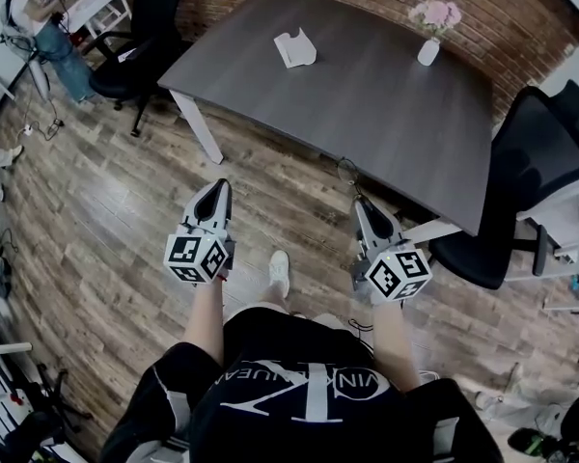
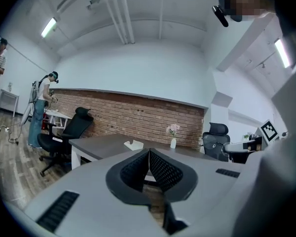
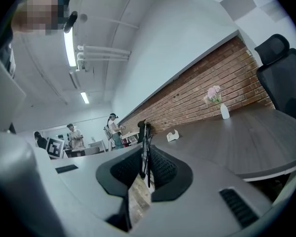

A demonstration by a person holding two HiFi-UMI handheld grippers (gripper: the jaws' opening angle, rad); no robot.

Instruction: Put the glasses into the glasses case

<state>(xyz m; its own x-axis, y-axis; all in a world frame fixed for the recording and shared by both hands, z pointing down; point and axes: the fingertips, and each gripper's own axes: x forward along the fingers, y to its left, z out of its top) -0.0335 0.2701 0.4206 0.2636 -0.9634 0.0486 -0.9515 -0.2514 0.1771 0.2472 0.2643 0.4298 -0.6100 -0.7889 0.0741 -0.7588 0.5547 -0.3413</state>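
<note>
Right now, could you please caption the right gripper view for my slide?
Right gripper clamps thin dark-framed glasses, facing the dark grey table bearing a white case.

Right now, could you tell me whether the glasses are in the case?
Out: the right gripper is shut on the glasses, and the white case lies apart on the table.

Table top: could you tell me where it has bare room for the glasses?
Most of the table is bare: the whole near half, and the stretch between the case and the vase at the far side. Nowhere is crowded.
</note>
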